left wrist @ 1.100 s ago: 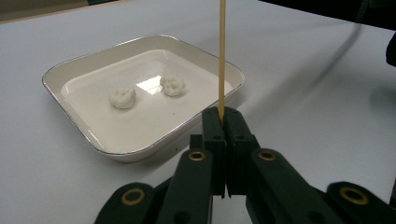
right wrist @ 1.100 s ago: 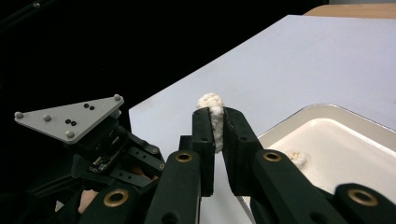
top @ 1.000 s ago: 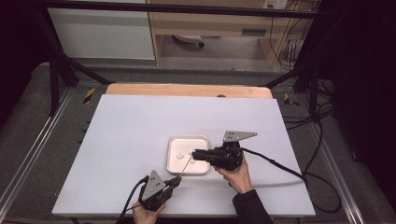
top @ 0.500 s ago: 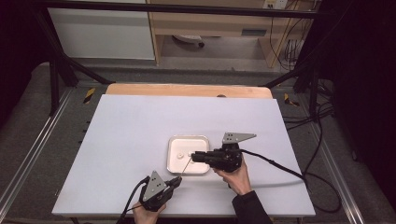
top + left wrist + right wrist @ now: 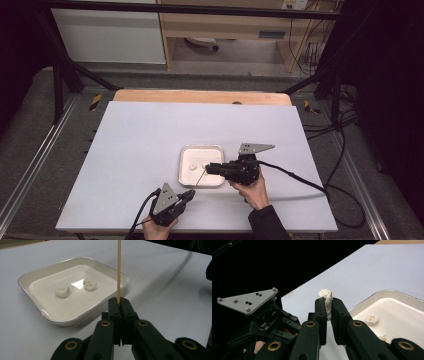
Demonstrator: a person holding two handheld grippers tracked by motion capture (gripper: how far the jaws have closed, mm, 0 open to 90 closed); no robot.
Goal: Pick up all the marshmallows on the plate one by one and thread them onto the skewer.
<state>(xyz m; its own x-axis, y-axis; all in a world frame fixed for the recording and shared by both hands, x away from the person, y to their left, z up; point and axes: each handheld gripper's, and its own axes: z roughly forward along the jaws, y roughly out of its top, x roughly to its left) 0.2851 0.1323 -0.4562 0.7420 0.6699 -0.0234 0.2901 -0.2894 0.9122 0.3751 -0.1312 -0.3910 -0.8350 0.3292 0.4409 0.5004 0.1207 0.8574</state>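
Two white lumps (image 5: 75, 288) in unmarked tray (image 5: 32, 277); nothing readable.

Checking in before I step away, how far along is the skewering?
Both picks look done: the left tool is shut on the skewer, the right tool on a white piece. In hand: bringing them together. Nothing is threaded yet, and two white pieces remain in the tray.

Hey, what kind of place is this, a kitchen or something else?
Probably a lab recording rig, not a kitchen: a plain white table sits inside a black metal frame, cables trail over the floor, and a person works with handheld grippers, the right gripper over a small white tray.
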